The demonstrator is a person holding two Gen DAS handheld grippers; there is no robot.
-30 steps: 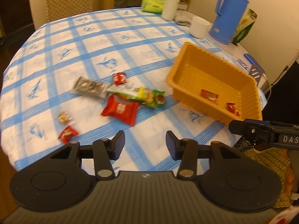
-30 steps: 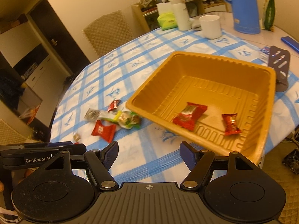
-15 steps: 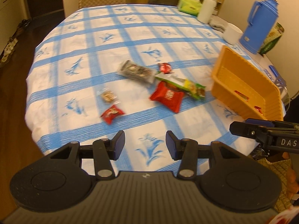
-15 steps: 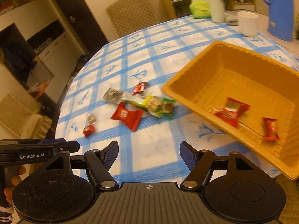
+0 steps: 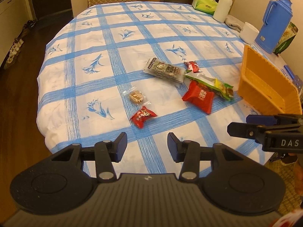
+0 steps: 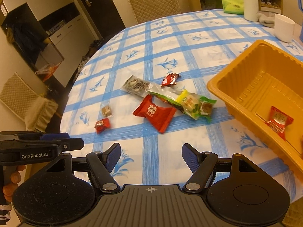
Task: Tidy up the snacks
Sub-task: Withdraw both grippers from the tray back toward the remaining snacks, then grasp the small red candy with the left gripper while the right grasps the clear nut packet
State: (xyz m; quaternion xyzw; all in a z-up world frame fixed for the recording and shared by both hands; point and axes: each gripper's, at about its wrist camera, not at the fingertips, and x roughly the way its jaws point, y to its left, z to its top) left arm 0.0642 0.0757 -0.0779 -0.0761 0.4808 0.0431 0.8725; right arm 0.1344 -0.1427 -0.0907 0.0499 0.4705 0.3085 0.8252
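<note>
Left tongs (image 5: 145,144): spread wide with nothing between them, above the near edge of the bench (image 5: 123,60).
Right tongs (image 6: 151,156): also spread wide and holding nothing, over the near edge, right of the left tongs.
Snack cluster: loose on the checked cloth, mid-bench, left of the tray.
Grey bar packet (image 5: 163,70): lies flat, long axis running far-left to near-right.
Green and yellow packet (image 5: 212,83): same slant, its far-left end touching the grey bar packet, its near-right end pointing at the tray.
Large red packet (image 5: 198,97): flat, touching the near side of the green and yellow packet.
Small red candy (image 5: 143,116): nearest the left tongs, apart from the cluster.
Clear-wrapped brown sweet (image 5: 136,97): just beyond the small red candy.
Far red candy (image 5: 192,66): beside the far end of the grey bar packet.
Orange tray (image 6: 246,75): right side of the bench, a red packet in the tray (image 6: 278,121).
</note>
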